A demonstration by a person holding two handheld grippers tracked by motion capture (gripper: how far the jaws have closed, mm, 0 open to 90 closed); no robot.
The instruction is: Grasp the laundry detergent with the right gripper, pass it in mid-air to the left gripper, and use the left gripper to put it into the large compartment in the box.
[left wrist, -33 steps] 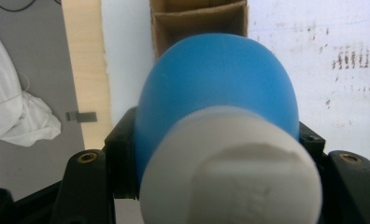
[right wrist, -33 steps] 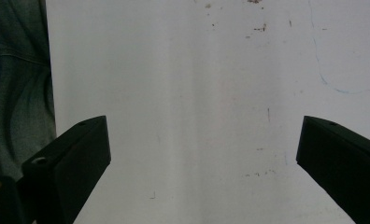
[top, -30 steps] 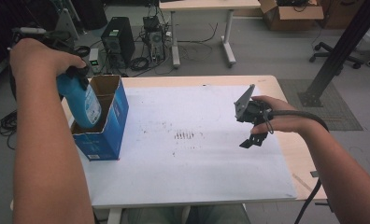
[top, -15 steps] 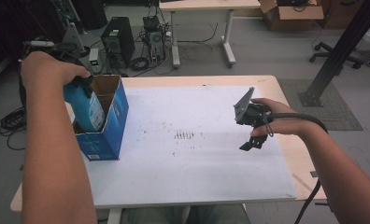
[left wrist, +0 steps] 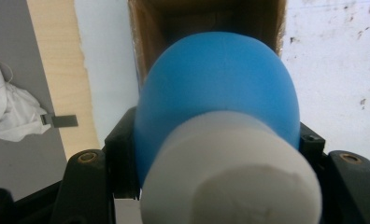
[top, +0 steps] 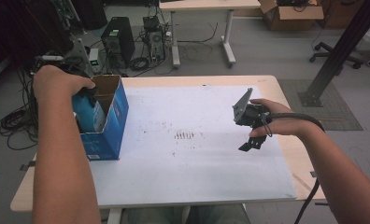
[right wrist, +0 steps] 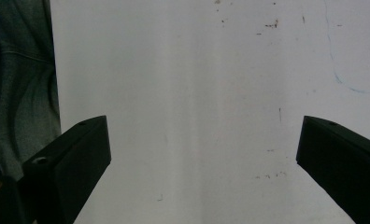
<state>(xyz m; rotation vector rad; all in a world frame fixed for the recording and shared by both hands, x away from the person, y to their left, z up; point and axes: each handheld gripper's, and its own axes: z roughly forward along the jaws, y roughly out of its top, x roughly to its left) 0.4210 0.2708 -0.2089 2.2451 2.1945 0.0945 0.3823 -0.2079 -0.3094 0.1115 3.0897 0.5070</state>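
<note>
High view: left gripper [top: 87, 93] poised over the open-topped blue cardboard box [top: 109, 122] at the left edge of the white, smudged table sheet [top: 192, 154], with a blue plastic bottle with a white label [top: 92, 114] lowered partway into the box mouth. Right gripper [top: 251, 133] held above bare sheet, well apart from the box.

Left gripper view: jaws closed against either side of the bottle's rounded blue body [left wrist: 218, 88], white cap [left wrist: 230, 177] nearest the lens, brown box interior [left wrist: 206, 18] straight ahead.

Right gripper view: jaws spread wide, gripping nothing, above the sheet [right wrist: 197, 93] (grey trouser cloth [right wrist: 24, 84] at one side).

Judged from this: insertion well under way, bottle not yet released; lowering to the bottom and letting go remain.
</note>
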